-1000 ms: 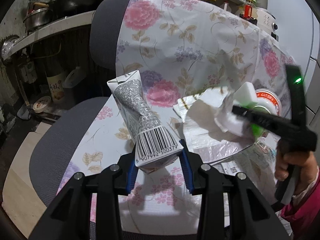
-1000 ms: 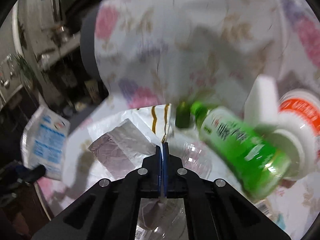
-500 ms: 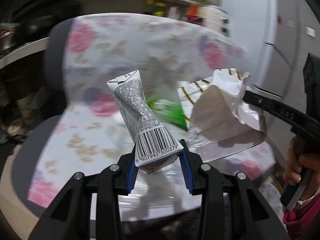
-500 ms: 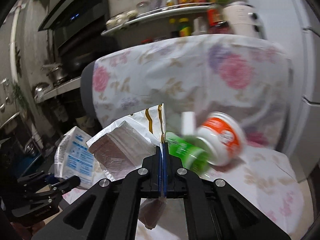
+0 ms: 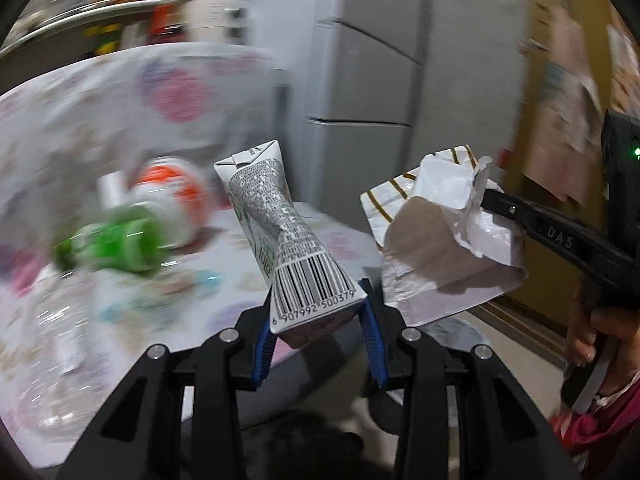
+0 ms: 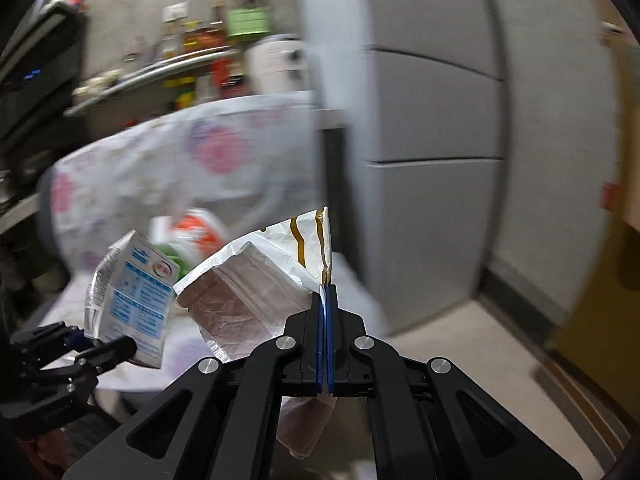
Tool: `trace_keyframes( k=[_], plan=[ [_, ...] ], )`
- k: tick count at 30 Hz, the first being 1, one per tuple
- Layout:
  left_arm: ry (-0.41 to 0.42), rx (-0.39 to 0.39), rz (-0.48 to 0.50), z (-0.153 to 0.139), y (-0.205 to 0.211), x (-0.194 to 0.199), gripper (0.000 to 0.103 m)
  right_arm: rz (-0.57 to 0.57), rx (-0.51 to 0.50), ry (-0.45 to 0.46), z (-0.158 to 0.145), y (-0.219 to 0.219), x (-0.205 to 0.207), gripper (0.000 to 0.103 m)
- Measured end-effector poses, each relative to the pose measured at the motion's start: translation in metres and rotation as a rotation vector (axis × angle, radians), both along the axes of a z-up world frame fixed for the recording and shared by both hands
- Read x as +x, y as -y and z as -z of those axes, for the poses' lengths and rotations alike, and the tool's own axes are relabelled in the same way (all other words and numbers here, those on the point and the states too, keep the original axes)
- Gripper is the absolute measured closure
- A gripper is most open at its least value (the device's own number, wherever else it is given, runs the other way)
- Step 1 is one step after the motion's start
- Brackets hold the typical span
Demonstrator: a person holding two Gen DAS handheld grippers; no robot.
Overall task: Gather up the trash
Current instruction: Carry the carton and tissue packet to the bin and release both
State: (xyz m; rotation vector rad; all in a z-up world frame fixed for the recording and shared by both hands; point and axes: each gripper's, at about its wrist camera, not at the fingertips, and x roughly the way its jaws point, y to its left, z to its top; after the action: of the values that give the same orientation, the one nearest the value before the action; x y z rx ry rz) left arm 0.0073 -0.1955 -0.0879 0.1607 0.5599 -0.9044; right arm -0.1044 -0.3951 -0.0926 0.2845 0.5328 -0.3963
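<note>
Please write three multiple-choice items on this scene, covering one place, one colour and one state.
1. Where is the carton?
A. between the left gripper's fingers
B. on the floor
C. on the shelf

2. What colour are the wrapper's stripes?
A. blue
B. gold
C. red

3. How is the right gripper?
A. wide open
B. shut, empty
C. shut on the wrapper

Answers: 1 A, the blue pads clamp its barcode end; 2 B, gold lines cross its white top; 3 C, the pads pinch its edge.

Bare floor [image 6: 460, 344] lies open rightward; the fridge [image 6: 432, 160] and littered chair [image 6: 160, 168] block ahead.
</note>
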Motion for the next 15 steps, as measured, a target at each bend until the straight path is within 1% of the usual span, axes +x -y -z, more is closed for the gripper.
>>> trace_keyframes(
  k=[2, 4, 7, 9, 12, 15],
  plan=[
    [0.006, 0.006, 0.079, 0.008, 0.027, -0.015, 0.067, 0.077, 0.001, -0.020, 0.007, 0.018, -0.024, 0.102],
    [0.006, 0.014, 0.153, 0.016, 0.053, -0.029, 0.067, 0.157, -0.018, -0.039, 0.016, 0.033, -0.048, 0.102],
    [0.010, 0.028, 0.248, 0.029, 0.085, -0.047, 0.067, 0.239, -0.032, -0.052, 0.026, 0.046, -0.071, 0.102],
    [0.003, 0.026, 0.296, 0.035, 0.101, -0.054, 0.067, 0.277, -0.024, -0.059, 0.035, 0.055, -0.083, 0.101],
    [-0.025, 0.022, 0.363, 0.046, 0.125, -0.061, 0.067, 0.309, -0.016, -0.081, 0.048, 0.062, -0.089, 0.101],
    [-0.067, 0.038, 0.394, 0.058, 0.142, -0.060, 0.067, 0.327, 0.022, -0.140, 0.074, 0.075, -0.092, 0.101]
  ],
)
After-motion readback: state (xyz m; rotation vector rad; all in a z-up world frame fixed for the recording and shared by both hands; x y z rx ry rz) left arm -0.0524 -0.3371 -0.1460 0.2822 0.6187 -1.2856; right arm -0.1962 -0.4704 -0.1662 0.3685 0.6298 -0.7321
